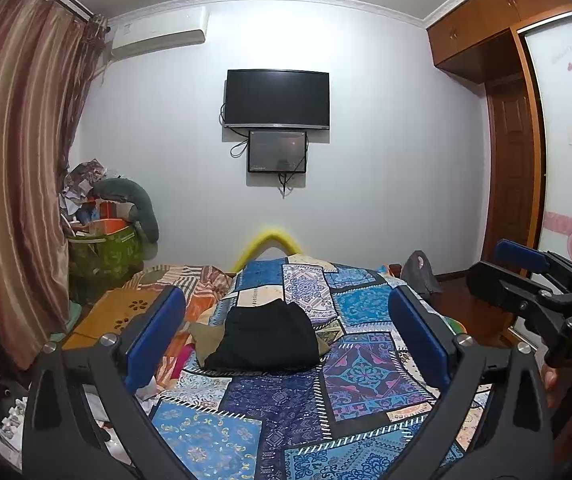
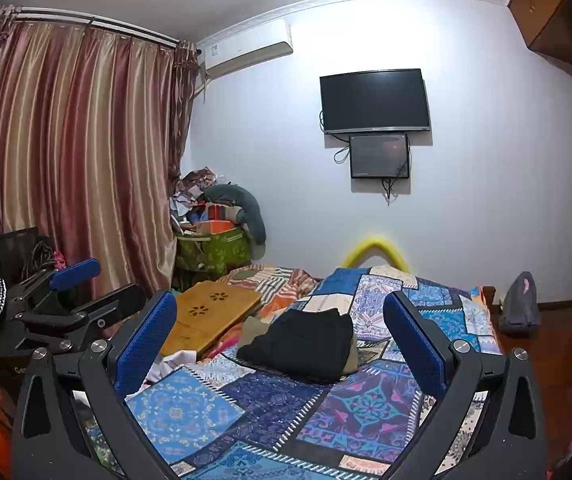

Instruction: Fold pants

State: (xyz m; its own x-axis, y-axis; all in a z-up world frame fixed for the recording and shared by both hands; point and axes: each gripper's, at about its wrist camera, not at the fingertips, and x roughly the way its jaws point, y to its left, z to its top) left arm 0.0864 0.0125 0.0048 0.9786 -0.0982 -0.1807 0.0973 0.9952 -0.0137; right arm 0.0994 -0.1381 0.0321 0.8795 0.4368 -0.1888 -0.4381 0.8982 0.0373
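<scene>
Black pants (image 1: 270,336) lie folded in a compact stack on the blue patchwork bedspread (image 1: 365,364), on top of an olive garment (image 1: 202,338). My left gripper (image 1: 286,300) hovers above the near part of the bed, open, with nothing between its blue pads; the pants lie further out, past its fingertips. The right wrist view shows the same pants (image 2: 301,344) ahead of my right gripper (image 2: 280,300), which is also open and holds nothing. Each gripper appears in the other's view: the right gripper (image 1: 497,268) at the right edge, the left gripper (image 2: 102,284) at the left.
A wooden lap table (image 2: 210,316) lies on the bed's left side beside striped bedding (image 2: 282,280) and white cloth (image 2: 174,360). A full green basket (image 2: 214,252) stands by the curtain (image 2: 66,160). A grey bag (image 2: 519,304) sits on the floor at the right.
</scene>
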